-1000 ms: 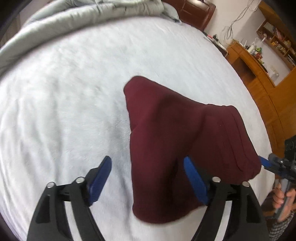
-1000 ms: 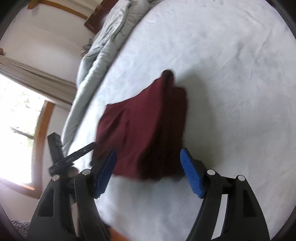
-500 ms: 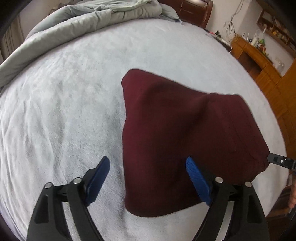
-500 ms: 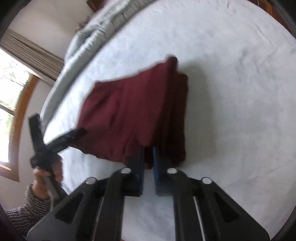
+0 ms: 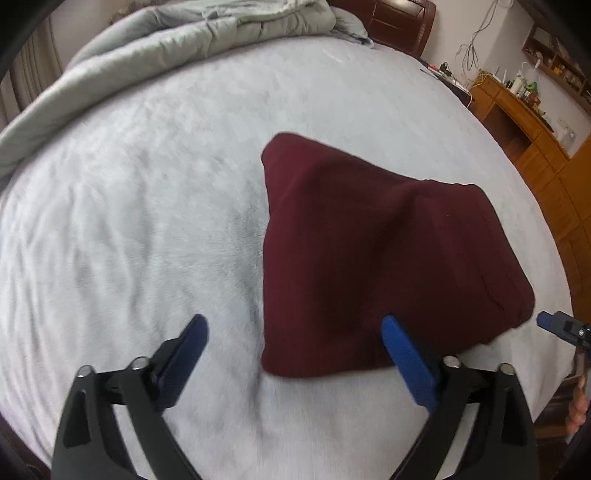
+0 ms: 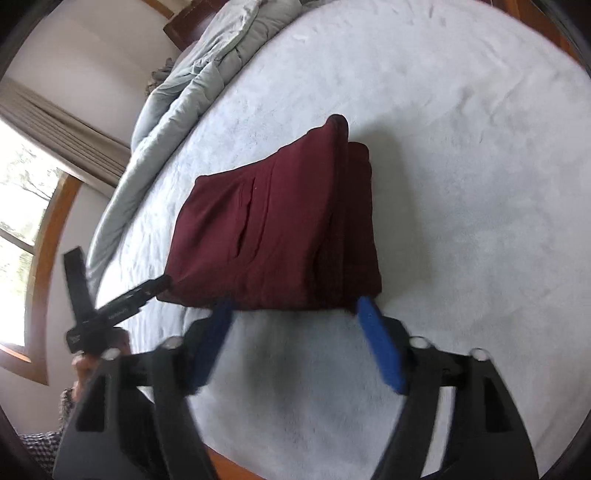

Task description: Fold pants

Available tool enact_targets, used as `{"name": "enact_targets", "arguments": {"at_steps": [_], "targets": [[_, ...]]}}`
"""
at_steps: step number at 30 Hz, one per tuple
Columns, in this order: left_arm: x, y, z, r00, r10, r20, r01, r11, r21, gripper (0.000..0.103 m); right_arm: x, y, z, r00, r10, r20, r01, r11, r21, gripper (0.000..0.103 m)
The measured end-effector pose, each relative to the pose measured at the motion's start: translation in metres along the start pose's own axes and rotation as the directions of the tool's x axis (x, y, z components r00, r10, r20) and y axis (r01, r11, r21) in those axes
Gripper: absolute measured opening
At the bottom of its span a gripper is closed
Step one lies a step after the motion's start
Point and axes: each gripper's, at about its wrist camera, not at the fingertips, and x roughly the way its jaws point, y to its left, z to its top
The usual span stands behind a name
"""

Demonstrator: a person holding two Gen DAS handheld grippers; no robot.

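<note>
The dark red pants (image 5: pixel 373 258) lie folded in a thick bundle on the white bed (image 5: pixel 147 221). In the right wrist view the pants (image 6: pixel 280 229) show stacked layers along their right side. My left gripper (image 5: pixel 295 350) is open and empty, just in front of the bundle's near edge. My right gripper (image 6: pixel 295 328) is open and empty, just short of the bundle's near edge. The left gripper also shows in the right wrist view (image 6: pixel 162 284), its tip at the pants' left corner. The right gripper's tip shows at the left wrist view's right edge (image 5: pixel 554 325).
A crumpled grey duvet (image 5: pixel 166 48) lies along the far side of the bed. A dark wooden headboard (image 5: pixel 399 18) stands behind it. Wooden cabinets and a desk with clutter (image 5: pixel 524 110) stand at the right. A window with curtains (image 6: pixel 33 184) is at the left.
My right gripper was shut on the pants' near edge half a second ago; it has opened and let go. The pants have settled flat. My left gripper stayed open and drew back slightly.
</note>
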Motion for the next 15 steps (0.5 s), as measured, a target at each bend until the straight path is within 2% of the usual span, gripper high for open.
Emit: {"name": "enact_targets", "arguments": {"at_steps": [2, 4, 8, 11, 15], "targets": [[-0.014, -0.007, -0.005, 1.0, 0.02, 0.013, -0.02, 1.0, 0.016, 0.099, -0.005, 0.017, -0.007, 0.997, -0.071, 0.021, 0.072, 0.997, -0.039, 0.092], [-0.025, -0.014, -0.01, 0.999, 0.04, 0.017, -0.04, 0.998, 0.04, 0.099, -0.008, 0.032, -0.013, 0.991, -0.129, 0.029, 0.131, 0.989, -0.062, 0.093], [-0.037, -0.024, -0.015, 0.999, 0.044, -0.002, -0.044, 0.998, 0.044, 0.099, -0.01, 0.047, -0.023, 0.984, -0.177, 0.019, 0.178, 0.983, -0.05, 0.099], [-0.046, -0.029, -0.021, 0.998, 0.055, 0.007, -0.055, 0.997, 0.053, 0.099, -0.013, 0.049, -0.028, 0.978, -0.21, -0.004, 0.21, 0.977, -0.039, 0.099], [-0.056, -0.036, -0.026, 0.996, 0.09, 0.025, -0.092, 0.993, 0.079, 0.099, -0.02, 0.058, -0.037, 0.966, -0.259, 0.016, 0.259, 0.963, -0.075, 0.099]]}}
